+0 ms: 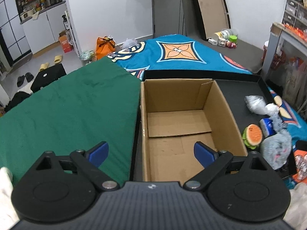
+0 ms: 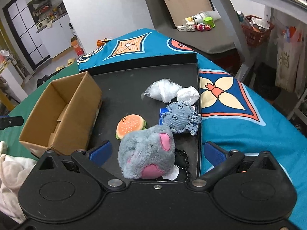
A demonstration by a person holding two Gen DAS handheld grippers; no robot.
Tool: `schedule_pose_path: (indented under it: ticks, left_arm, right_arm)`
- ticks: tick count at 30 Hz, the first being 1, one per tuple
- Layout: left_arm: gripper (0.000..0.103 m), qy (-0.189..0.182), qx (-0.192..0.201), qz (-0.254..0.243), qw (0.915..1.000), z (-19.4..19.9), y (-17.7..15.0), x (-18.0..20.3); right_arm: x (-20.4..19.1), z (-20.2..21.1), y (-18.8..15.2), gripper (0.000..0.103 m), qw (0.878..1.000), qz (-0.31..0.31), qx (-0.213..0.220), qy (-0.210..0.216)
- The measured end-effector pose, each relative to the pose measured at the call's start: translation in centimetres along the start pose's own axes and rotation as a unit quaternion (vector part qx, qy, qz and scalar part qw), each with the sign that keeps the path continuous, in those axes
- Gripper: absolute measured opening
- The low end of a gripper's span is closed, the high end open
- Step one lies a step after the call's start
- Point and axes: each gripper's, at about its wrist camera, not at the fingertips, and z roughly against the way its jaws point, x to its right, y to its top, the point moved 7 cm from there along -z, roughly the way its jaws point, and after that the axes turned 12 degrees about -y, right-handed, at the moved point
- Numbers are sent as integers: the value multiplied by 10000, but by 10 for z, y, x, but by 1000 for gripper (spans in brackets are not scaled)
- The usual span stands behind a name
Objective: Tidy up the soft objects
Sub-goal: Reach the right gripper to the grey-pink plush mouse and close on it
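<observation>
An empty cardboard box [image 1: 184, 122] [image 2: 59, 113] stands open on a black tray [image 2: 124, 88]. My left gripper [image 1: 151, 153] hovers open over the box's near left edge, holding nothing. To the right of the box lie a fuzzy grey plush with pink patches [image 2: 147, 153] [image 1: 276, 149], a burger plush [image 2: 130, 124] [image 1: 253, 134], a denim soft toy [image 2: 178, 117] on a blue packet, and clear and white plastic bags [image 2: 163, 90] [image 1: 257, 103]. My right gripper [image 2: 157, 151] is open, its blue pads either side of the grey plush, apart from it.
A green mat [image 1: 67, 111] covers the surface left of the box. A blue patterned cloth [image 2: 239, 115] spreads behind and to the right of the tray. A black cord [image 2: 184, 163] lies by the grey plush. White fabric [image 2: 9, 168] sits at the near left.
</observation>
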Motion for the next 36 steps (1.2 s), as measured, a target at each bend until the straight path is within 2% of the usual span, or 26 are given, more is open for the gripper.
schedule_pose_path:
  ticks: [5, 9, 17, 19, 21, 24, 26, 31, 36]
  left_arm:
    - [90, 66, -119, -140, 9998, -14, 0, -8]
    - [85, 71, -272, -122, 9995, -27, -5, -14]
    - [64, 145, -446, -29, 9989, -40, -17, -19]
    - [60, 123, -498, -31, 9987, -43, -19, -19]
    - [56, 92, -534, 9, 9985, -44, -21, -19]
    - [46, 68, -494, 114, 9987, -41, -24, -21]
    - [33, 40, -477, 149, 9987, -42, -25, -20]
    - [10, -57, -448, 178, 9988, -44, -25, -19]
    - [9, -78, -341, 119, 9993, -42, -22, -18]
  right_arm:
    - [-9, -10, -2, 102, 9999, -14, -70, 155]
    - [-18, -23, -7, 98, 9996, 9, -209, 200]
    - [-33, -43, -22, 90, 9985, 113, -478, 257]
    - [-34, -45, -22, 86, 9987, 169, -444, 161]
    - [-33, -48, -22, 70, 9990, 137, -411, 80]
    - [-29, -49, -21, 59, 9992, 41, -392, 34]
    - [-28, -47, -21, 55, 9994, 23, -352, 35]
    - [-32, -43, -14, 47, 9997, 41, -239, 61]
    - [-36, -36, -5, 45, 9999, 42, -115, 110]
